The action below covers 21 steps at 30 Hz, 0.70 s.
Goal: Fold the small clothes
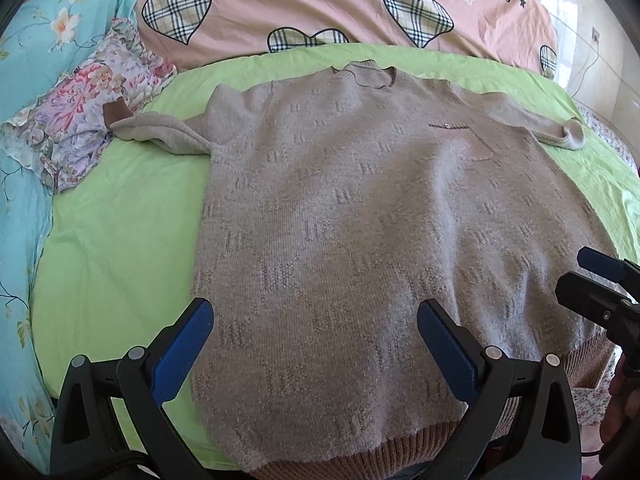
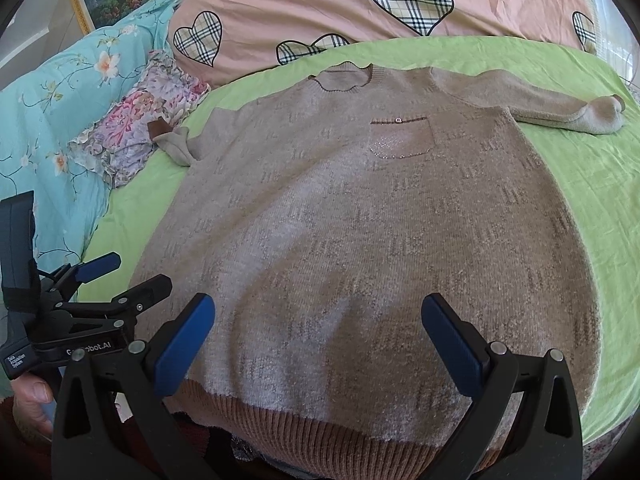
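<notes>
A beige knit sweater [image 1: 360, 208] [image 2: 380, 220] lies flat, front up, on a green sheet [image 1: 112, 248] [image 2: 600, 184], hem toward me, collar far. Both sleeves are spread sideways; a small chest pocket [image 2: 402, 136] shows. My left gripper [image 1: 314, 320] hovers open above the hem's left part, nothing between its blue pads. My right gripper [image 2: 318, 316] is open too, over the lower middle of the sweater. In the right wrist view the left gripper [image 2: 124, 272] appears at the left edge; the left wrist view catches the right gripper [image 1: 592, 272] at the right edge.
A crumpled floral garment [image 1: 88, 120] [image 2: 144, 124] lies at the far left, under the left sleeve's brown cuff. A pink quilt with plaid hearts [image 1: 320, 4] [image 2: 380, 4] lines the far side, a turquoise floral quilt [image 1: 24, 80] the left. A hand [image 2: 32, 400] holds the left gripper.
</notes>
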{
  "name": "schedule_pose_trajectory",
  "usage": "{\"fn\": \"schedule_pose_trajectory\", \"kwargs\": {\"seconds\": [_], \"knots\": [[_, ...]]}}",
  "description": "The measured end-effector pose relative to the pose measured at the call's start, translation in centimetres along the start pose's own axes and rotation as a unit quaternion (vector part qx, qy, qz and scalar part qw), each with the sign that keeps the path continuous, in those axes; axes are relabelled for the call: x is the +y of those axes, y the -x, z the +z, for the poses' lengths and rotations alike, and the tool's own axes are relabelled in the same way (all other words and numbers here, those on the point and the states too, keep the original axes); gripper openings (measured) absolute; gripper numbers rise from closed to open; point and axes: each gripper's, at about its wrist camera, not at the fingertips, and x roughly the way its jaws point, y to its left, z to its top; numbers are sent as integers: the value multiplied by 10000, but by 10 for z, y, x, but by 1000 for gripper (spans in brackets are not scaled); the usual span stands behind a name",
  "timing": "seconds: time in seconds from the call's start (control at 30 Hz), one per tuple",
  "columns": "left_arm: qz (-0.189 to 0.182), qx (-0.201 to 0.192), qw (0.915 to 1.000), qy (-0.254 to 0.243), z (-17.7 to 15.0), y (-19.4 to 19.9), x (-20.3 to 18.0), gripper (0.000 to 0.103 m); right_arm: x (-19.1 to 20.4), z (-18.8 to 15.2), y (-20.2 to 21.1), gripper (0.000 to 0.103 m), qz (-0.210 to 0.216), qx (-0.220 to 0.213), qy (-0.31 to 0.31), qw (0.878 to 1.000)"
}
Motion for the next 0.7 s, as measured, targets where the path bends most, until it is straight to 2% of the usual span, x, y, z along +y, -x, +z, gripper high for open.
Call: {"fn": "schedule_pose_trajectory", "kwargs": {"seconds": [0.23, 0.37, 0.53, 0.7], "knots": [[17, 76, 9998, -160, 9, -9, -3, 102, -9, 9, -5, 103, -22, 6, -52, 10000], [16, 77, 9999, -135, 21, -18, -1, 102, -27, 21, -4, 103, -135, -49, -207, 9997], [167, 143, 9996, -158, 44, -35, 5, 102, -62, 44, 1, 103, -424, -212, -450, 9979], [354, 93, 9993, -118, 68, -53, 13, 102, -109, 72, 10, 103, -941, -443, -668, 9923]]}}
